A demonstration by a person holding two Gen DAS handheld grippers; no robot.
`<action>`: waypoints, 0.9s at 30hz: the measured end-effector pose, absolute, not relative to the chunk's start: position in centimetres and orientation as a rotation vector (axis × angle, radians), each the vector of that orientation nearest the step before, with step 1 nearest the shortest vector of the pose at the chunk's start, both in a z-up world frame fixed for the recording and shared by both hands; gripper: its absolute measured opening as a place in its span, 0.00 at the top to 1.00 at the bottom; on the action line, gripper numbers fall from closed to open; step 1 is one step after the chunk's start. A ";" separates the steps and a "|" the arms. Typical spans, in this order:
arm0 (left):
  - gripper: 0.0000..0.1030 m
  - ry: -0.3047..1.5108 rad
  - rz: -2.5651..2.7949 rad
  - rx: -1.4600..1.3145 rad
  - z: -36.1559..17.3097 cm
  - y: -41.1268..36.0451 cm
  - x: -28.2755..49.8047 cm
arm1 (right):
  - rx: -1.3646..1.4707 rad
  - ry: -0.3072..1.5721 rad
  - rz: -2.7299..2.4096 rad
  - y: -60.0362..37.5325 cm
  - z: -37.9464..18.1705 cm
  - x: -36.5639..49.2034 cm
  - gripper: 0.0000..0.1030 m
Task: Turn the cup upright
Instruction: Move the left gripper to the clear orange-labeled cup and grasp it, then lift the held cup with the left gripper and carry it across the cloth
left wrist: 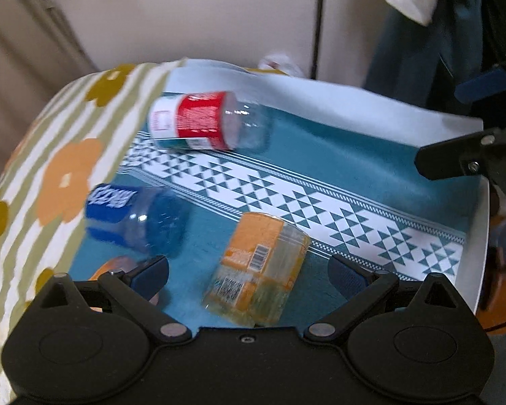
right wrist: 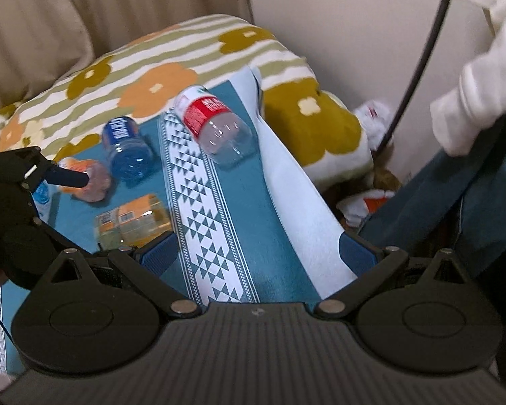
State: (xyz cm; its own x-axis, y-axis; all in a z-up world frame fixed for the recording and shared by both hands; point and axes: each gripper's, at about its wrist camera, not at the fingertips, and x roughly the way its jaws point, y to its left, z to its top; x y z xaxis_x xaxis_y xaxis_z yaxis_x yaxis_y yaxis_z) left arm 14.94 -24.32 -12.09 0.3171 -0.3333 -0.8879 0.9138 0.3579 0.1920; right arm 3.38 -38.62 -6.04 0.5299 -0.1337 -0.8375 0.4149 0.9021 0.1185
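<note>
Several cut-bottle cups lie on their sides on a teal patterned mat (left wrist: 337,165). An orange-labelled cup (left wrist: 258,268) lies just ahead of my left gripper (left wrist: 249,275), between its open fingers and untouched. A blue-labelled cup (left wrist: 135,216) lies to its left and a red-labelled cup (left wrist: 209,121) farther back. In the right wrist view the red cup (right wrist: 216,128), blue cup (right wrist: 128,148), orange cup (right wrist: 135,222) and a peach cup (right wrist: 87,179) show. My right gripper (right wrist: 259,253) is open and empty over the mat's near end.
A flowered striped pillow (left wrist: 64,168) borders the mat on the left and also shows in the right wrist view (right wrist: 192,57). A wall and a black cable (right wrist: 418,64) stand behind. A person's jeans (right wrist: 455,202) and white sleeve (right wrist: 482,91) are at the right.
</note>
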 end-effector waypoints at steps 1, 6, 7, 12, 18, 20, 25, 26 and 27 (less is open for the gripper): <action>0.02 0.875 -0.961 0.828 -12.4 -24.6 15.1 | 0.331 0.968 -0.342 -38.6 -6.3 3.5 0.00; 0.11 0.890 -0.989 0.902 -14.1 -25.5 15.8 | 0.369 0.995 -0.368 -38.3 -7.5 4.1 0.00; 0.12 0.897 -0.997 0.909 -14.4 -25.6 15.9 | 0.374 0.999 -0.373 -38.3 -7.7 4.1 0.00; 0.32 0.944 -1.036 0.931 -15.4 -26.0 16.1 | 0.399 1.010 -0.390 -38.1 -8.3 4.4 0.00; 0.33 0.980 -1.035 0.879 -15.2 -25.9 16.8 | 0.414 1.004 -0.402 -38.2 -8.1 4.1 0.00; 0.34 0.977 -1.024 0.872 -15.0 -25.9 16.9 | 0.414 1.000 -0.401 -38.3 -8.1 4.0 0.00; 0.34 0.974 -0.979 0.827 -13.8 -25.4 16.5 | 0.410 0.988 -0.382 -38.3 -7.5 3.8 0.00; 0.34 0.974 -0.967 0.813 -13.4 -25.2 16.4 | 0.406 0.984 -0.375 -38.3 -7.3 3.7 0.00; 0.34 0.974 -0.953 0.797 -13.0 -25.0 16.3 | 0.402 0.980 -0.365 -38.2 -7.1 3.7 0.00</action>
State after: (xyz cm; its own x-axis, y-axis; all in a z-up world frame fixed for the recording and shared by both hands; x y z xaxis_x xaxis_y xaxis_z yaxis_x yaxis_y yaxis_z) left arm 16.35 -25.02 -12.98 0.2495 -0.2895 -0.9241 0.9175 0.3759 0.1299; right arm 3.68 -38.22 -7.12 0.5084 -0.1161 -0.8533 0.4703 0.8675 0.1621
